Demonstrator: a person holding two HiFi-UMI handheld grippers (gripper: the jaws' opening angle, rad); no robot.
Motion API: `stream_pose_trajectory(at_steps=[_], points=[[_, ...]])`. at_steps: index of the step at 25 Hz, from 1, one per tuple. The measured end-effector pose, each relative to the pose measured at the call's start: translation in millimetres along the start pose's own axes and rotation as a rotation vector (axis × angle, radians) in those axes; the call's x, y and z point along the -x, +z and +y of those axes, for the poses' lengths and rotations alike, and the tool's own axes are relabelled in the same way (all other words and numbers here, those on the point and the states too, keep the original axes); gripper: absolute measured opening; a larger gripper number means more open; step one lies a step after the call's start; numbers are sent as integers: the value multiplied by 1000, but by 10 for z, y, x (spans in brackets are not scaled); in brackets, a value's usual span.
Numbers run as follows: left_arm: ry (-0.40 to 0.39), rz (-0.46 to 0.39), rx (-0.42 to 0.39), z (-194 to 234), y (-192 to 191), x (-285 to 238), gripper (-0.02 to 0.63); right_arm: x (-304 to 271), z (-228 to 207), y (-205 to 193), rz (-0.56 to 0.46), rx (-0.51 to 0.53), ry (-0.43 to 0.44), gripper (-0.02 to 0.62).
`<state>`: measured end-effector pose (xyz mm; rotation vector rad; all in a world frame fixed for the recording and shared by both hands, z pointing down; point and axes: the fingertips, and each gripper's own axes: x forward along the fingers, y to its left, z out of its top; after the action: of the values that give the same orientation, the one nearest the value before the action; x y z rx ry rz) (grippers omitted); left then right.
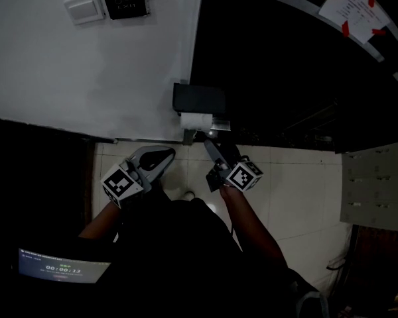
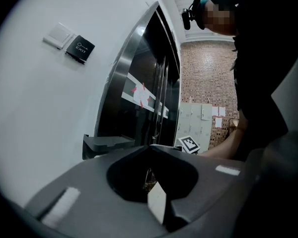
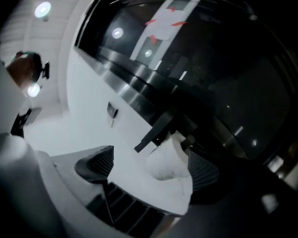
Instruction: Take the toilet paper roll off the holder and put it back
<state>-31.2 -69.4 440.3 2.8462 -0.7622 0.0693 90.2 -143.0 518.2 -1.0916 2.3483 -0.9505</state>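
Dark-sleeved torso [image 1: 179,244] and both forearms are seen closest, at the bottom of the head view. A small lit screen [image 1: 63,268] with a timer is seen at lower left.

Left tool [image 1: 160,156]: held low over the pale tiled floor [image 1: 298,191], well short of the wall [image 1: 86,78]. In the left gripper view its jaws are seen brought together at the tips, with nothing between them [image 2: 150,148]. Its marker cube [image 1: 119,184] is turned up toward the head camera.

Right tool [image 1: 209,141]: raised toward the wall fitting, tips just below the toilet paper roll [image 1: 198,120]. In the right gripper view the jaws are seen spread wide [image 3: 149,162]. The white roll [image 3: 166,162] lies between them, closer to the far jaw and clear of the near one. No clamping is seen.

Toilet paper roll: carried on the black holder [image 1: 199,98], which is fixed where the white wall meets the dark glass door [image 1: 285,65]. A loose end is seen hanging below the roll.

Surroundings: a white switch [image 1: 84,8] and a black EXIT plate [image 1: 125,2] are mounted side by side high on the wall. A paper notice [image 1: 355,5] is fixed to the door with red tape.
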Motion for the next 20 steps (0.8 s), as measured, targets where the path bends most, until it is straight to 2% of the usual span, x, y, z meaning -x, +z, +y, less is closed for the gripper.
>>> stream_pose_trajectory(at_steps=[3,5,8,12,13,15,16,18,20], points=[[-2,-7,-9,13,-10,0,3,3,316,-22,111,315,89,463],[-2,-15,-23,32,-25,4,3,7,552,-40,158,464,160,463],[-4,-18,-32,42,-26,1,3,23,835,-13,164,556,254,463],[-9,-16,-24,19,20,-9,3,62,1097,-4,166,561,345,452],[-7,-20,-23,18,23,-10,3,83,1162,-4,171,560,362,390],[-7,-30,-27,23,17,-13,3,138,1284,11,164,570,396,181],[-9,-31,-29,21,10,-12,3,167,1333,18,158,576,412,99],[-15,-17,-26,5,-4,-7,3,207,1396,15,151,581,435,0],[-17,-16,-26,5,-19,-4,3,214,1422,5,155,580,445,0]])
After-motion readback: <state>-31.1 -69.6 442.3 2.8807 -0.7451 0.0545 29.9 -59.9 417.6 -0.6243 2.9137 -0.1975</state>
